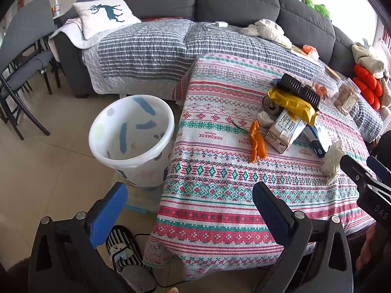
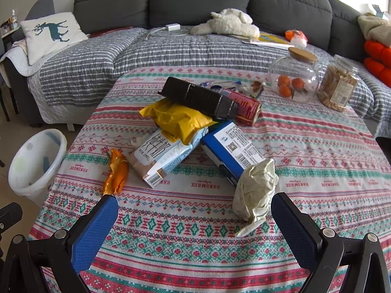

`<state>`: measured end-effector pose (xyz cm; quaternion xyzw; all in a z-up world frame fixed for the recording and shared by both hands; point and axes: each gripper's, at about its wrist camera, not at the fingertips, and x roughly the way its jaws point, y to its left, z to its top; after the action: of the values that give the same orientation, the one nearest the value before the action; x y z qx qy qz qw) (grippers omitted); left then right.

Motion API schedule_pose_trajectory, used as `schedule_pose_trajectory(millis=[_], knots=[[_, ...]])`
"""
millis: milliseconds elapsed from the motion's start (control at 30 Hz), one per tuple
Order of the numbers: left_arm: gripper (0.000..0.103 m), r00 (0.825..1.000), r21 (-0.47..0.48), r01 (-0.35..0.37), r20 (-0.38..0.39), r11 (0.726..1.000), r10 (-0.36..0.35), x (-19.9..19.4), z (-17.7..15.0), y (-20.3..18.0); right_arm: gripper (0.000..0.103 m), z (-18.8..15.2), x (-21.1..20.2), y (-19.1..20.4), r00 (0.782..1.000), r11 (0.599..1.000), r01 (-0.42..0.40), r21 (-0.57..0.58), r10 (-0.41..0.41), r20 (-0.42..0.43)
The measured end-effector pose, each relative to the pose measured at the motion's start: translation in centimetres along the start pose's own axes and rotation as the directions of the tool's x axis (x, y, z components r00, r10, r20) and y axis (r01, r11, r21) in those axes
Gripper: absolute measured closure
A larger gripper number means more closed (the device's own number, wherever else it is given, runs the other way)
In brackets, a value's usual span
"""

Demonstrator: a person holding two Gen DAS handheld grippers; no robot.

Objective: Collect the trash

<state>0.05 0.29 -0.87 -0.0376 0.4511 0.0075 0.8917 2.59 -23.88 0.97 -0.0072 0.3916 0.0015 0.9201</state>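
Right gripper (image 2: 194,222) fingers apart, empty | left gripper (image 1: 190,210) likewise | straddle paper wad (image 2: 255,190) squarely, pinch, carry to bin (image 1: 132,134).

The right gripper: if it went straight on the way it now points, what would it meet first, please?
Most likely the crumpled paper wad, lying just ahead of the open right gripper, nearer its right-hand finger. Dead centre, it may reach the patterned tablecloth first; depth is hard to judge here.
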Motion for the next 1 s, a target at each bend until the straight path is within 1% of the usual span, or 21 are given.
schedule_pose_trajectory(millis=[1000], knots=[[0.0, 1.0, -0.001, 0.007, -0.004, 1.0, -0.007, -0.15, 0.04, 0.05, 0.0, -0.16, 0.09, 0.13, 1.0, 1.0, 0.0, 0.004, 0.0, -0.004]])
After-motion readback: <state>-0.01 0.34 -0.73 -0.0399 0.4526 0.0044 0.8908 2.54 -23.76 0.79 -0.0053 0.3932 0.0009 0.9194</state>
